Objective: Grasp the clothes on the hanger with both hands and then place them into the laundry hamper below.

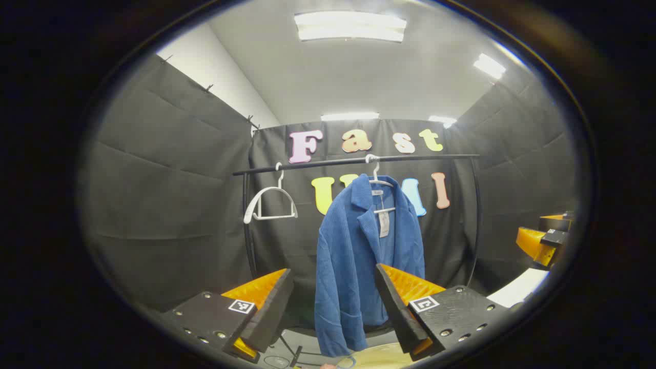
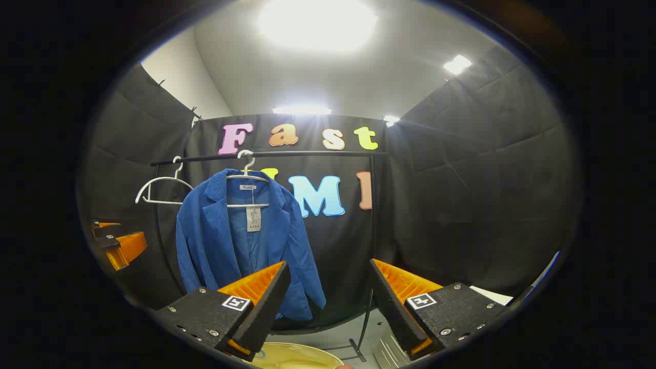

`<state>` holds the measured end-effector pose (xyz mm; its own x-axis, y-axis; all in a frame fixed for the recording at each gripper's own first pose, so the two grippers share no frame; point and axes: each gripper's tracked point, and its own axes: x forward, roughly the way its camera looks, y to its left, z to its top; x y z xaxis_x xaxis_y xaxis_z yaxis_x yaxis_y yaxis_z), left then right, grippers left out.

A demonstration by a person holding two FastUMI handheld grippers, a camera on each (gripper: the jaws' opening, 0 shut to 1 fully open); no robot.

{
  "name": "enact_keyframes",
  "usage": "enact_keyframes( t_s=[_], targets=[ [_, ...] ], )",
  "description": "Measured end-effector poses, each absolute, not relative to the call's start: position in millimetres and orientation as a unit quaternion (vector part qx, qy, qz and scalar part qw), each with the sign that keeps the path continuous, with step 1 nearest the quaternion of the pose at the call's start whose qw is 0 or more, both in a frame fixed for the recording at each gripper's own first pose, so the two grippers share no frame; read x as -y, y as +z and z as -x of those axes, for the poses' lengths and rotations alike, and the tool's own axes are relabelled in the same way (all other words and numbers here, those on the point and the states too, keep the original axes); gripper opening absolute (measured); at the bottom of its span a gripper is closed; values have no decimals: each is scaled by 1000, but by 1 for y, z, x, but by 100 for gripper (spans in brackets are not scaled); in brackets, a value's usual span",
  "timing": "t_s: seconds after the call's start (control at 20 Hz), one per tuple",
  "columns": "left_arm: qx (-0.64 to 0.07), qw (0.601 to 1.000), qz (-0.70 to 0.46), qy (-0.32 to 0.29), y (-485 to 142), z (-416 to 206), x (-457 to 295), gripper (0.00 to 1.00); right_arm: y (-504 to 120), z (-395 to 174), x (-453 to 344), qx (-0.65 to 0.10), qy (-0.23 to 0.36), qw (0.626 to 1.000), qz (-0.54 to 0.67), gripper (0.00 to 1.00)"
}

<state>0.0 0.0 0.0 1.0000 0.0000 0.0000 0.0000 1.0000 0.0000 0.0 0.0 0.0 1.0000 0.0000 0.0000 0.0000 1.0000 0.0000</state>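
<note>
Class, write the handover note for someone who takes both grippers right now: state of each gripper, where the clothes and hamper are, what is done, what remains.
Left gripper: open, holding nothing, aimed at the blue jacket, short of it.
Right gripper: open, holding nothing, jacket off to its left.
Blue jacket: on a white hanger on the black rail; an empty white hanger hangs beside it.
Laundry hamper: a pale yellow rim shows below.
Done: nothing grasped yet.
Left: close both grippers on the jacket, lift it off the hanger, lower it into the hamper.
</note>
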Motion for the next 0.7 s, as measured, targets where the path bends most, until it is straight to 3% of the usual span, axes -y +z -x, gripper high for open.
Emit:
enact_keyframes(
  t_s=[0.15, 0.2, 0.7],
  targets=[
    [-2, 1000, 1, 1, 0, 5, -3, 87, -1, -1, -3, 0, 2, 1000, 1, 95],
    [-1, 1000, 1, 2, 0, 6, -4, 99, -1, 0, -4, 0, 3, 1000, 0, 95],
    [0, 1000, 0, 1, 1, 2, -3, 99, 1, 0, -8, 0, 2, 1000, 1, 95]
  ],
)
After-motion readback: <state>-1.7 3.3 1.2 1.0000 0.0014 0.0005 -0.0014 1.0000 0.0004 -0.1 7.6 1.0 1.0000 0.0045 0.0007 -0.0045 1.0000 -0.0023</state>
